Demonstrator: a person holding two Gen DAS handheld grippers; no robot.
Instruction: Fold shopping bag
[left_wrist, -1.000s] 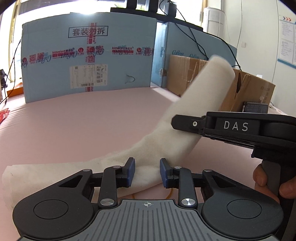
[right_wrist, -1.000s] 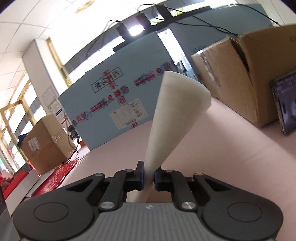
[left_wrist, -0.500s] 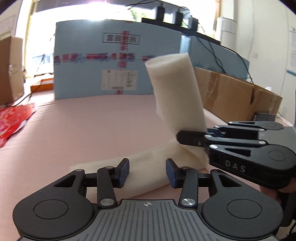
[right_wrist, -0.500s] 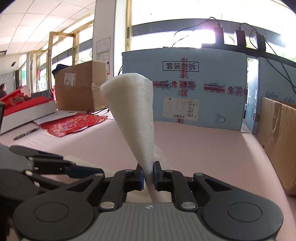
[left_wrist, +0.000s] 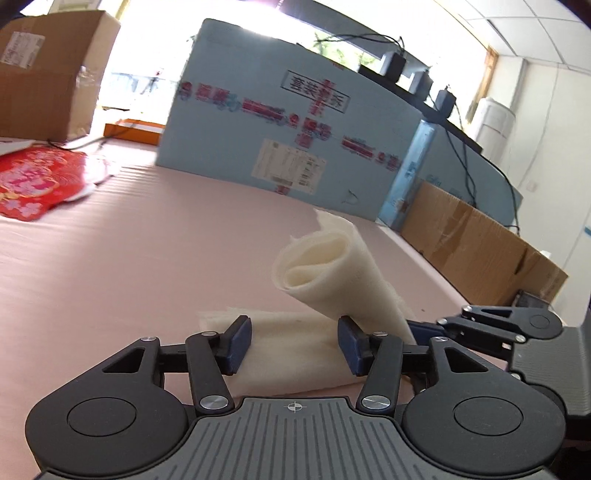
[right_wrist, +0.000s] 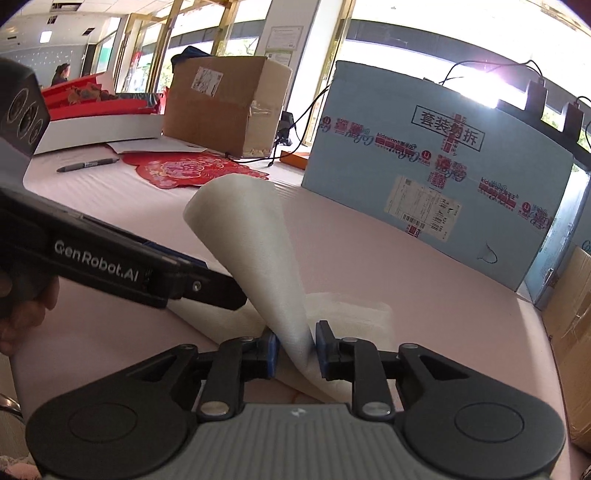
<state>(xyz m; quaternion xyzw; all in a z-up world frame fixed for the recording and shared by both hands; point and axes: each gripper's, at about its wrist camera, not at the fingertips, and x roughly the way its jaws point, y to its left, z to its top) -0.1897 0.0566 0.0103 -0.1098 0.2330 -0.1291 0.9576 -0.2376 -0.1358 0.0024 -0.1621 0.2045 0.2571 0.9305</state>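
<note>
Since a second ago both of my claws have swung leftward across the pink desk (left_wrist: 129, 258), and the raised end of the white shopping bag (left_wrist: 332, 273) has come over from leaning right to curling above its own flat half.

Farthest left in my left-hand view sits a brown cardboard box (left_wrist: 48, 74), with a red patterned sheet (left_wrist: 33, 184) lying on the desk below it. A big light-blue carton (left_wrist: 288, 122) stands across the back. My left claw (left_wrist: 293, 345) is opening: its blue pads stand wide apart, the flat part of the bag lies on the desk between and beyond them, and neither pad presses it. The bag's lifted end forms a loose open roll just above the right pad. To the right, my right claw (left_wrist: 424, 326) reaches in from the edge with the cloth at its tip, and a row of flattened brown cardboard (left_wrist: 480, 240) lines the desk's far side.

In my right-hand view, my left claw (right_wrist: 236, 295) comes in from the left, marked with white lettering, its tip against the bag (right_wrist: 255, 251). A marker pen (right_wrist: 88, 164) lies far left on the desk. My right claw (right_wrist: 294, 349) is also opening; the bag rises as a cone between its pads, the left pad close against the cloth, the right pad showing a small gap.
</note>
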